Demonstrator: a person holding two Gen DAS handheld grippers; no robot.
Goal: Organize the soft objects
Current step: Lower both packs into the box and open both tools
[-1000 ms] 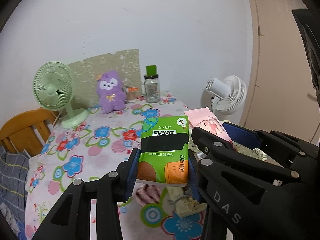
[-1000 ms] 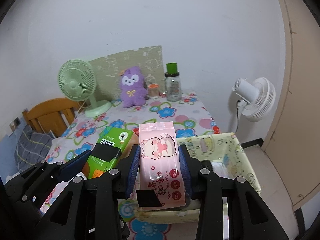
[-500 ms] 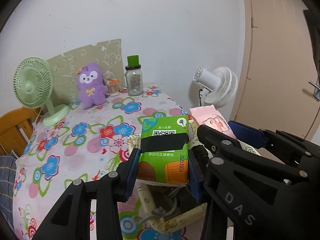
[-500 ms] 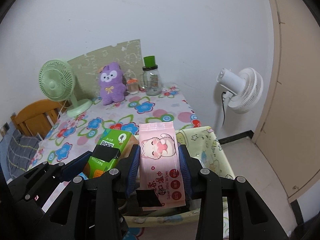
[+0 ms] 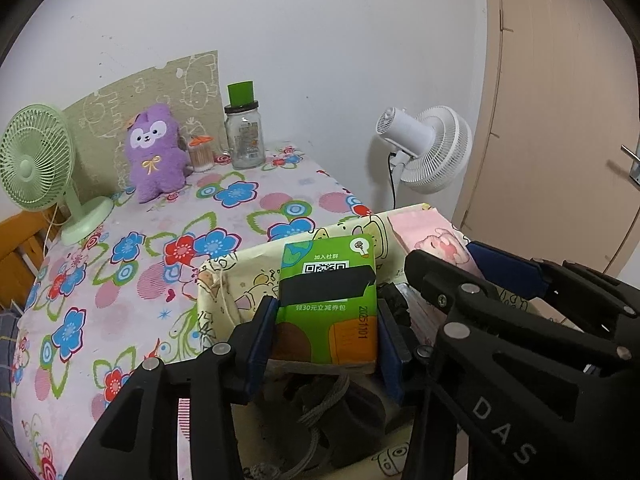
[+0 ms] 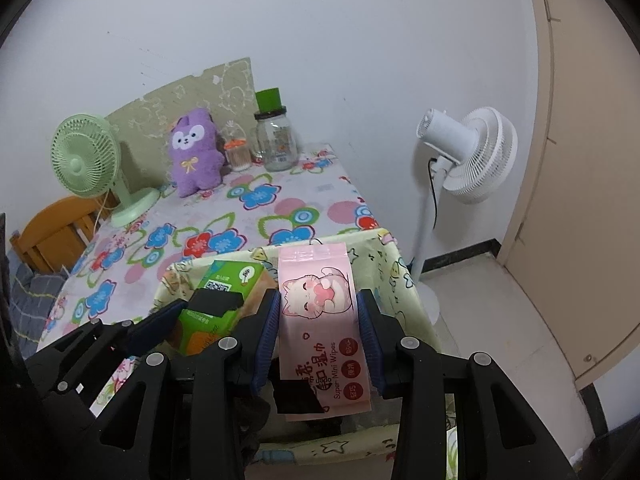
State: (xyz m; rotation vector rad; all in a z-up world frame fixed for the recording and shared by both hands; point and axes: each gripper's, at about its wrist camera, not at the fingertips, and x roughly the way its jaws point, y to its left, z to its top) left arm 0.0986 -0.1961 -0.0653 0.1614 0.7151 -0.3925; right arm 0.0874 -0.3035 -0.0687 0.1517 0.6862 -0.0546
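Note:
My left gripper (image 5: 326, 332) is shut on a green tissue pack (image 5: 328, 300) and holds it over a yellow fabric basket (image 5: 224, 280) with cartoon print. Dark soft things (image 5: 336, 408) lie inside the basket below the pack. My right gripper (image 6: 318, 332) is shut on a pink wet-wipes pack (image 6: 320, 320) with a cat picture, held over the same basket (image 6: 384, 264). The green pack (image 6: 216, 300) sits just left of it in the right wrist view, and the pink pack (image 5: 432, 236) shows at the right in the left wrist view. A purple plush toy (image 5: 154, 152) stands at the table's back.
The table has a flowered cloth (image 5: 120, 264). At the back stand a green desk fan (image 5: 36, 168), a glass jar with a green lid (image 5: 243, 132) and a small orange-lidded holder (image 5: 200, 154). A white floor fan (image 6: 464, 156) stands right of the table by a door (image 6: 592, 160). A wooden chair (image 6: 52, 232) is at left.
Both grippers, still holding their packs, have moved forward and right, so the packs now hang over the basket's opening. The basket and its dark contents have come into fuller view.

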